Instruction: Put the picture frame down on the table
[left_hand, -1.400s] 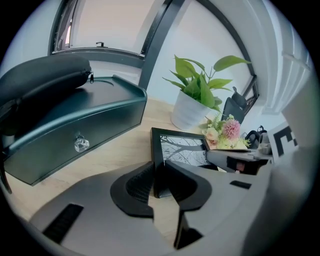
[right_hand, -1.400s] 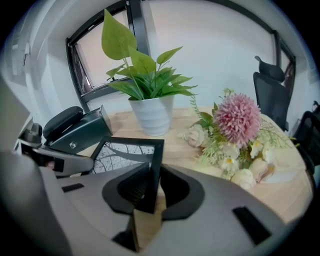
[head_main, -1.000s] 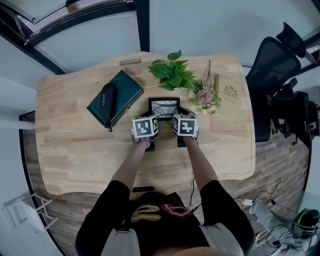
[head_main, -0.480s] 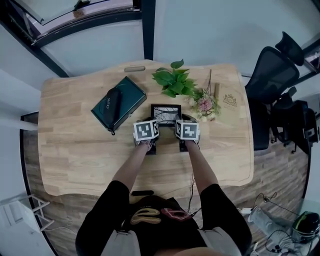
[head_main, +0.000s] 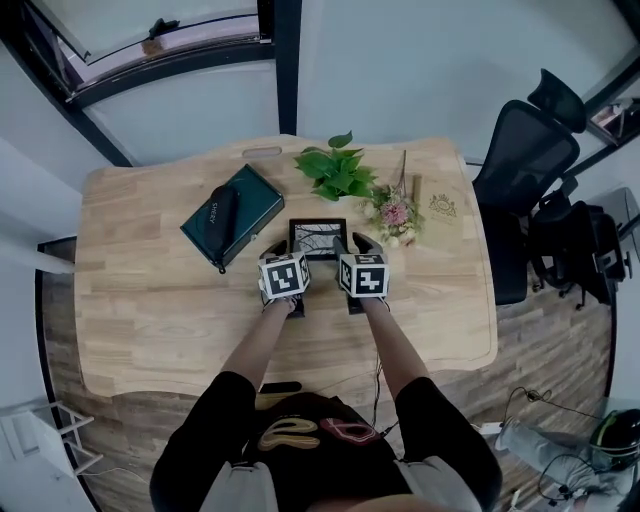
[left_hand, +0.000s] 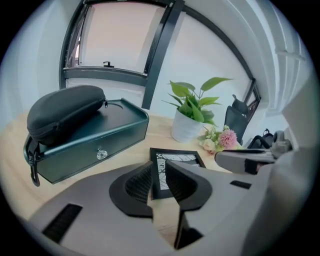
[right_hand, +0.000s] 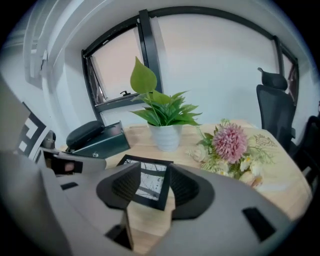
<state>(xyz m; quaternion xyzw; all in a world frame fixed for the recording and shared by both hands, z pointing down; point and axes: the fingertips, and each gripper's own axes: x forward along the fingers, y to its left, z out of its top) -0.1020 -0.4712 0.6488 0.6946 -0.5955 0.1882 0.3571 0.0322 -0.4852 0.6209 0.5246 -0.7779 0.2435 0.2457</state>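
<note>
- Picture frame (head_main: 318, 238) lies flat on the table (head_main: 150, 300), centred toward its far edge; our left gripper (head_main: 277, 247) and right gripper (head_main: 360, 242) flank it.
- Left gripper view: jaws apart, pinching nothing.
- Right gripper view: jaws have just been opening, now spread and empty; we judge placing done, only withdrawal left.

Lower centre: a black short-sleeved top (head_main: 215, 430). The left gripper (head_main: 283, 250) and right gripper (head_main: 352, 245) are pale grey with black ribbed pads (left_hand: 139, 182), each topped by a white cube (head_main: 284, 276) bearing black square markers.
</note>
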